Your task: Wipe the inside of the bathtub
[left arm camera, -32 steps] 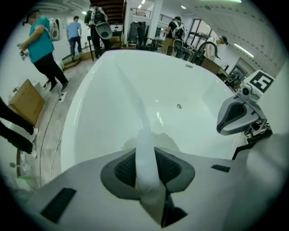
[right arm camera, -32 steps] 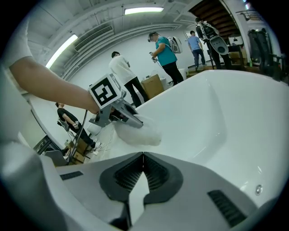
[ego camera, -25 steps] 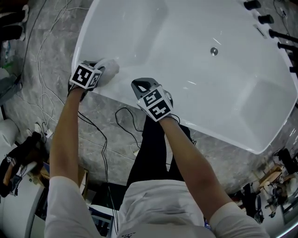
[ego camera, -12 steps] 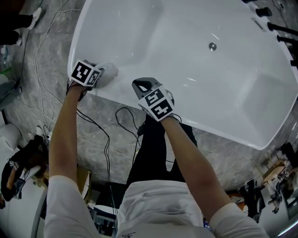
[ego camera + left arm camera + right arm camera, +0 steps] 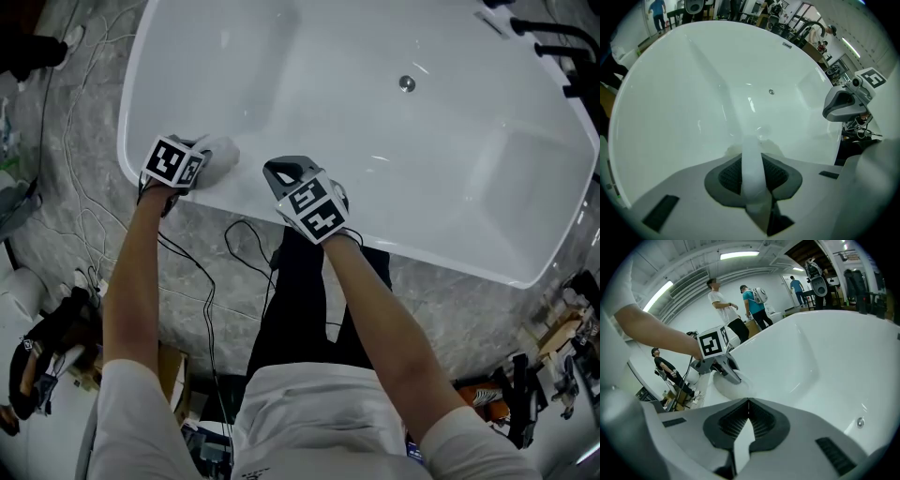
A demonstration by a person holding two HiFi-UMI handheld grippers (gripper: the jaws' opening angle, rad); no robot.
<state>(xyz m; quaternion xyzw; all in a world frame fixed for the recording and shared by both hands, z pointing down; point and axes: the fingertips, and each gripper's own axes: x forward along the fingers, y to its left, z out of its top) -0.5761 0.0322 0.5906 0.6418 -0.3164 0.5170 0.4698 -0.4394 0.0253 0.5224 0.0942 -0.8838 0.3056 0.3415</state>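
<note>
A white bathtub [image 5: 450,264] stands on a grey stone floor [image 5: 75,178] strewn with cables [image 5: 202,281]. Its long axis runs left to right, with the taps [image 5: 553,42] at the far right end. At the left near rim, the left gripper [image 5: 208,157] has its jaws pinching a white cloth [image 5: 223,148]. The right gripper [image 5: 281,174] is just beside it, jaws pressed together with nothing between them.

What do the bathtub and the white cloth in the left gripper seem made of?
Bathtub: glossy white acrylic or enamel, going by its sharp light streaks; which is unclear. Cloth: soft matte white fabric, possibly paper, since it bunches and folds.
</note>
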